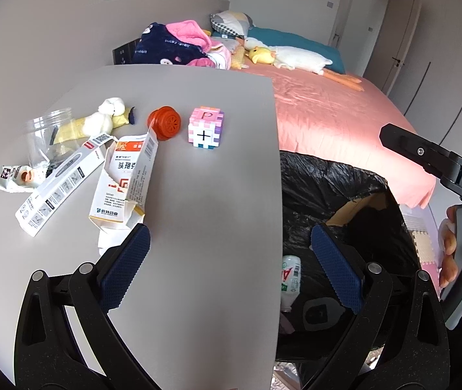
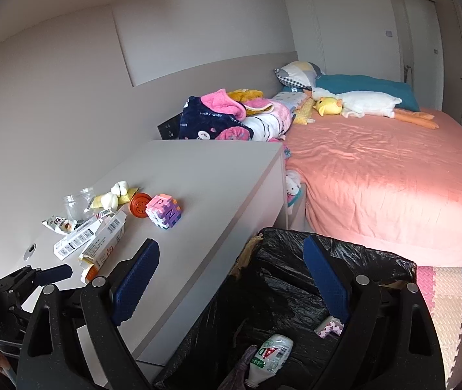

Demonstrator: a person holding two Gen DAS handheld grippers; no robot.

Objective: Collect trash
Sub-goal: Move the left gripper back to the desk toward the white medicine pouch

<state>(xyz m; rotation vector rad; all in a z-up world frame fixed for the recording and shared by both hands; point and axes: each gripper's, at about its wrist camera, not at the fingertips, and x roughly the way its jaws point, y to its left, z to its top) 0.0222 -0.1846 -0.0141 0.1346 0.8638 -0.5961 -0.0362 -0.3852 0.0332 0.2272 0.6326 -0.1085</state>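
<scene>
A black-lined trash bin (image 1: 344, 195) (image 2: 295, 276) stands beside the grey table (image 1: 198, 211) (image 2: 198, 178), with a plastic bottle (image 1: 291, 279) (image 2: 271, 354) and a small pink-white wrapper (image 2: 328, 326) inside. On the table lie an opened medicine box (image 1: 123, 182) (image 2: 102, 250), a long white box (image 1: 58, 188) (image 2: 78, 239), a crumpled wrapper (image 1: 10, 177) (image 2: 57, 222) and a clear jar (image 1: 47, 139) (image 2: 76, 208). My left gripper (image 1: 231, 260) is open and empty over the table edge. My right gripper (image 2: 231, 279) is open and empty above the bin.
An orange cap (image 1: 165, 123) (image 2: 139, 204), a pink puzzle cube (image 1: 205, 128) (image 2: 164, 211) and a small plush duck (image 1: 104, 118) (image 2: 115, 195) sit on the table. A bed (image 1: 344, 113) (image 2: 393, 178) with a pink sheet and toys lies behind. Foam mats (image 2: 451, 292) cover the floor.
</scene>
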